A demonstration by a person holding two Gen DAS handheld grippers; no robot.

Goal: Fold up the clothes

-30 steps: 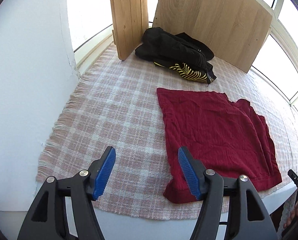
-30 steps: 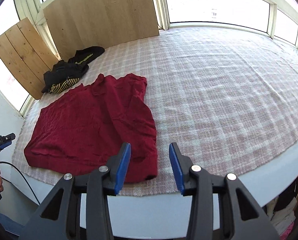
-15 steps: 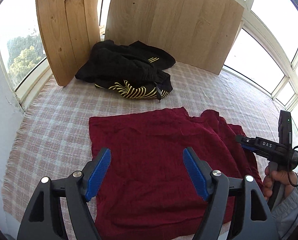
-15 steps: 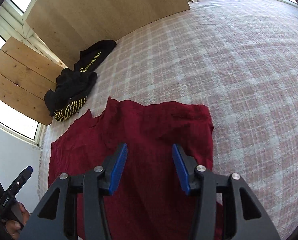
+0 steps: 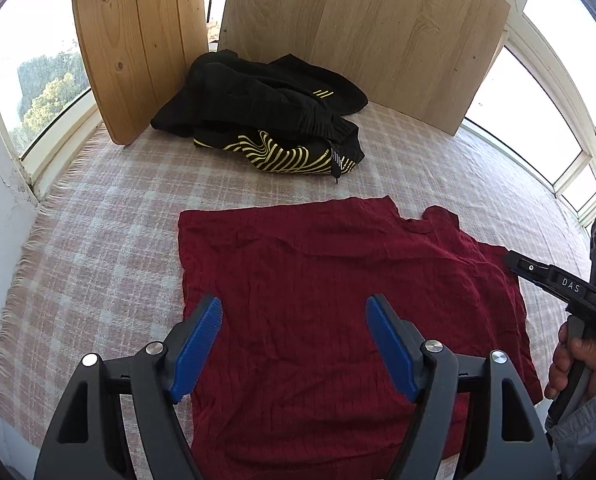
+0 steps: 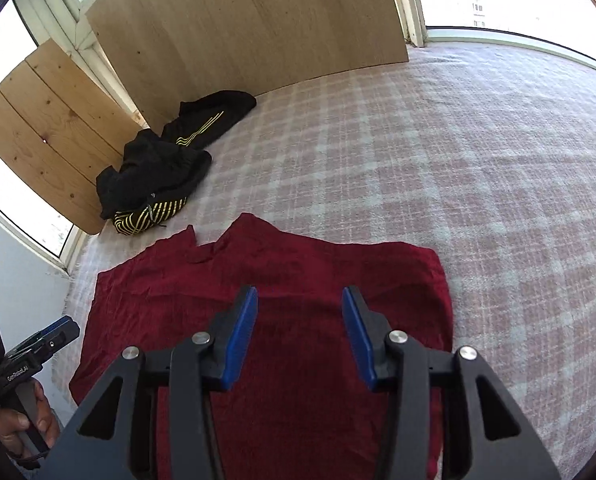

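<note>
A dark red garment (image 5: 337,280) (image 6: 298,276) lies spread flat on the checked pink cloth, its neckline toward the far side. My left gripper (image 5: 294,312) hovers over the garment's left half, open wide, with nothing between its blue pads. Over the right half my right gripper (image 6: 299,304) also stands open, narrower, gripping nothing. The right gripper's body (image 5: 557,284) and the hand holding it show at the right edge of the left wrist view. At the lower left of the right wrist view, a hand holds the left gripper (image 6: 64,330).
A pile of black clothes with yellow stripes (image 5: 266,120) (image 6: 158,168) sits at the far left corner against two wooden boards (image 5: 361,28) (image 6: 242,24). Windows surround the checked cloth (image 6: 477,168), whose fringed edge (image 5: 14,292) runs along a white wall.
Both grippers have moved in from the near edge to above the red garment. The left gripper's jaws stand a little wider than a second ago.
</note>
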